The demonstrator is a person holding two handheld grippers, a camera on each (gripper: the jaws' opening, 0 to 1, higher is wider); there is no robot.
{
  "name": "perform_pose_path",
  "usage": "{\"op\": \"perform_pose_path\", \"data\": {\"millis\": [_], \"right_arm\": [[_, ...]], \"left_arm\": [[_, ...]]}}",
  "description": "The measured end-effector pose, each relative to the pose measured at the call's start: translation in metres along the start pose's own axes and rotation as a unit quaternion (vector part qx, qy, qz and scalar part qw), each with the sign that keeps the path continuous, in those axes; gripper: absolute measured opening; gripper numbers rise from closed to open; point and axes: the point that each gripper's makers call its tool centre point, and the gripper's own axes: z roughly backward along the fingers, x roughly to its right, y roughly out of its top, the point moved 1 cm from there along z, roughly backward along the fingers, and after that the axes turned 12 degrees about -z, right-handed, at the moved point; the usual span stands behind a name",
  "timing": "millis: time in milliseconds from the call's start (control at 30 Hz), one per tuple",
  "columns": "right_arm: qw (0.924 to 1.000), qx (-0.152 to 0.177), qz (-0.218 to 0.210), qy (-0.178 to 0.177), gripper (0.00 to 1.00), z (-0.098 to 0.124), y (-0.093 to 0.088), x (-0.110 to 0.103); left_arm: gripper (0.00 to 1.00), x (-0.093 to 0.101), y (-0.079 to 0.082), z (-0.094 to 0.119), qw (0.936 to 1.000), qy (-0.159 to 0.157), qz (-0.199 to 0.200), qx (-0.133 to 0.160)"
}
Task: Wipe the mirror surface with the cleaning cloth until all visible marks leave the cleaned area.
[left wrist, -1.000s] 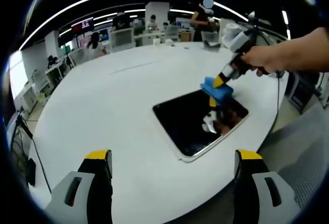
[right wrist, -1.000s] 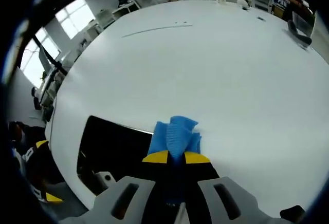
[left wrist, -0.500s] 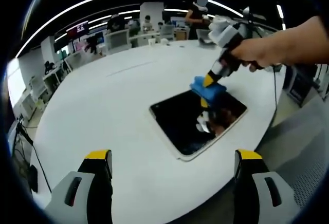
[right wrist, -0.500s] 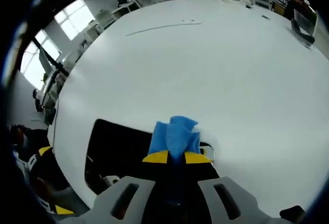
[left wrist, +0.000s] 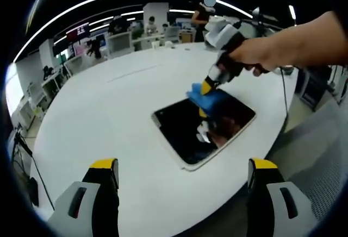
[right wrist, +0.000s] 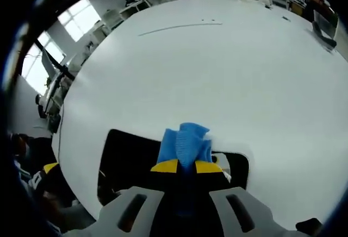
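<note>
The mirror is lying flat on the white surface, ahead of the left tongs and directly beneath the right tongs. The right tongs are pinching the blue cloth between their yellow tips, and in the left gripper view that cloth is pressing against the mirror's far edge, with the person's hand reaching in from the right. The left tongs are hanging spread and empty, well back from the mirror, touching nothing.

To do this wiping well, I would judge the cloth should be kept flat to the glass rather than on its folded tip, so a wide band is cleaned with each pass. Working in overlapping strokes from the far edge toward the near corner looks sensible, since most of the dark glass is lying nearer the left tongs. Pressing too hard could be sliding the mirror across the smooth surface; the idle left tongs might be steadying its rim. Whether marks are on the glass, I cannot tell: reflections are confusing it.
</note>
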Motion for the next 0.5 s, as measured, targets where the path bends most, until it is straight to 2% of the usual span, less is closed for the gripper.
{"op": "perform_pose_path", "data": {"millis": [233, 500], "right_arm": [[1.0, -0.002, 0.007, 0.001, 0.04, -0.005, 0.002, -0.007], [0.9999, -0.003, 0.006, 0.009, 0.04, -0.011, 0.004, -0.021]], "left_arm": [[1.0, 0.0, 0.003, 0.001, 0.9999, 0.0, 0.007, 0.01], [1.0, 0.001, 0.002, -0.001, 1.0, -0.005, 0.005, 0.005]]}}
